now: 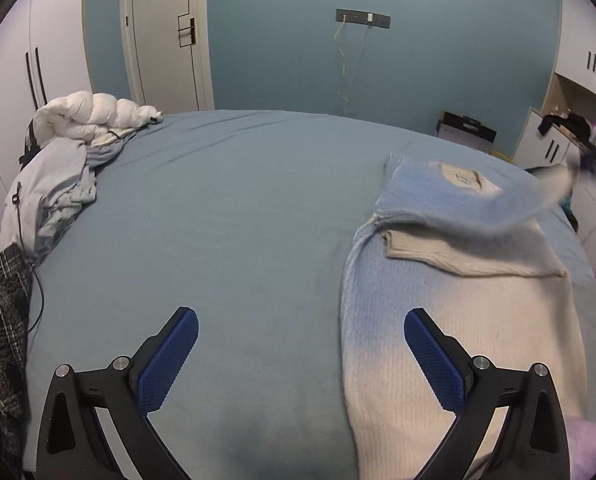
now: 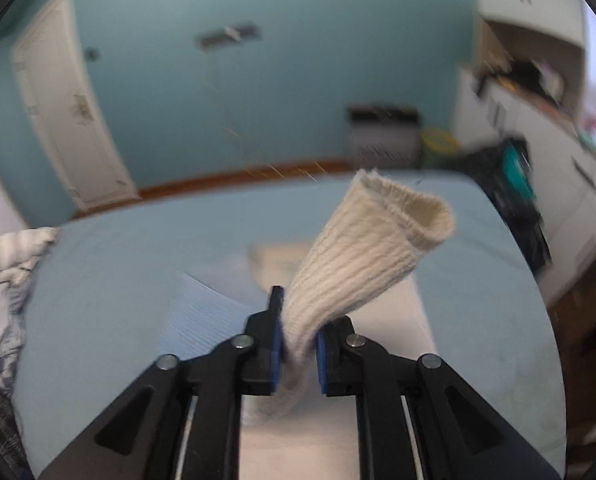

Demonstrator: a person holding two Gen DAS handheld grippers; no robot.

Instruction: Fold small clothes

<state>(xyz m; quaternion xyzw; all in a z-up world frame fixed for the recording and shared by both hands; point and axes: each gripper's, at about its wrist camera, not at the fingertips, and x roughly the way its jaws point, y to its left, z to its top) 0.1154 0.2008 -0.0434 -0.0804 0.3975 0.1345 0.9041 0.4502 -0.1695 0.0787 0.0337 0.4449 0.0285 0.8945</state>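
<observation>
Sweater [image 1: 458, 320], blue at the top and cream at the bottom, lies flat on the right side of the blue bed [image 1: 217, 220]. One sleeve is folded across its middle. The other sleeve [image 2: 362, 256] is lifted up in the air, and its cream cuff points away. The right tool [image 2: 298, 344] is closed tight on this sleeve. The left tool [image 1: 301, 354] is wide open and holds nothing, above the bed just left of the sweater. A pile of clothes [image 1: 53, 188] sits at the far left edge of the bed.
</observation>
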